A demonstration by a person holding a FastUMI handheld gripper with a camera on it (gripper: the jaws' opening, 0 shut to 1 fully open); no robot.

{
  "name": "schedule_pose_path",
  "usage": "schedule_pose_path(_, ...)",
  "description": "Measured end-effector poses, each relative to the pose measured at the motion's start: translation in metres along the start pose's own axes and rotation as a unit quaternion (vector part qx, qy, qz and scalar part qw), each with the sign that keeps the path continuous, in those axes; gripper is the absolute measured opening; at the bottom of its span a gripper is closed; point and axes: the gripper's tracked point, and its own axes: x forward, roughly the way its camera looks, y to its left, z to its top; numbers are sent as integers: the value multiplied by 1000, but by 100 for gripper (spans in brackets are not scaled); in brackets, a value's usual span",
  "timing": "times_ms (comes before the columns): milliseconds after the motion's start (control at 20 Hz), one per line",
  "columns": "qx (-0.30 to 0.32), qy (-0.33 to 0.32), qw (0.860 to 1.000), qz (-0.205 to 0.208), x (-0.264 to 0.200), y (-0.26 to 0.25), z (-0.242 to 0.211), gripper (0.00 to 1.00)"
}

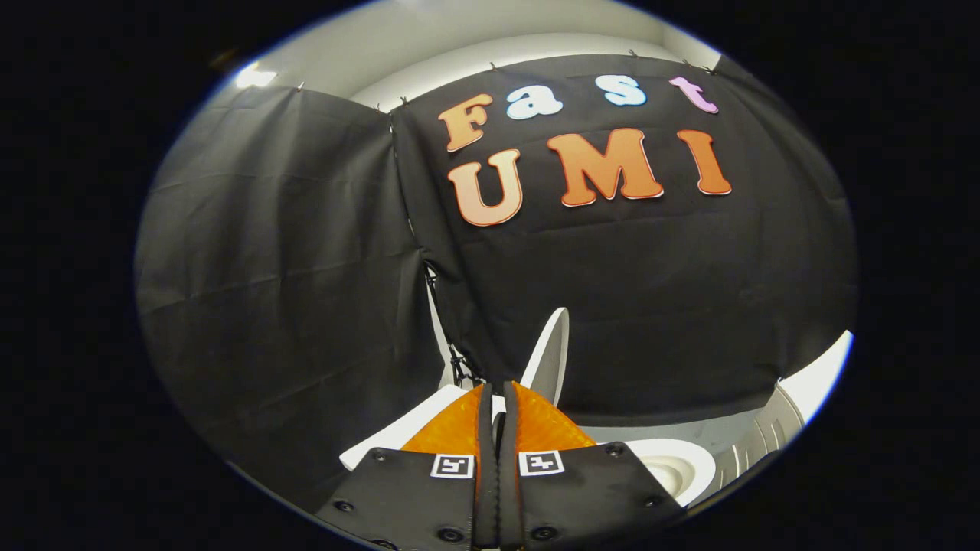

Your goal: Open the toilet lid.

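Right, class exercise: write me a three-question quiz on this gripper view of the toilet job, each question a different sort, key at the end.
1. True or false: the gripper has its orange fingers spread wide apart.
2. Multiple choice: the toilet lid is A) flat on the seat, B) raised, standing up just beyond the fingertips, C) lying on the floor.
3. Short answer: what white part lies low, beside the fingers, below the lid?

Key: 1 false, they are together with nothing between them; 2 B; 3 the toilet bowl.
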Motion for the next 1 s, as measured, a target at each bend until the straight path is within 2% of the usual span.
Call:
schedule_pose_path(350, 0, 14, 1000, 19, 23, 48, -3, 8)
schedule_pose_path(1000, -49, 37, 996, 69, 65, 154, -32, 9)
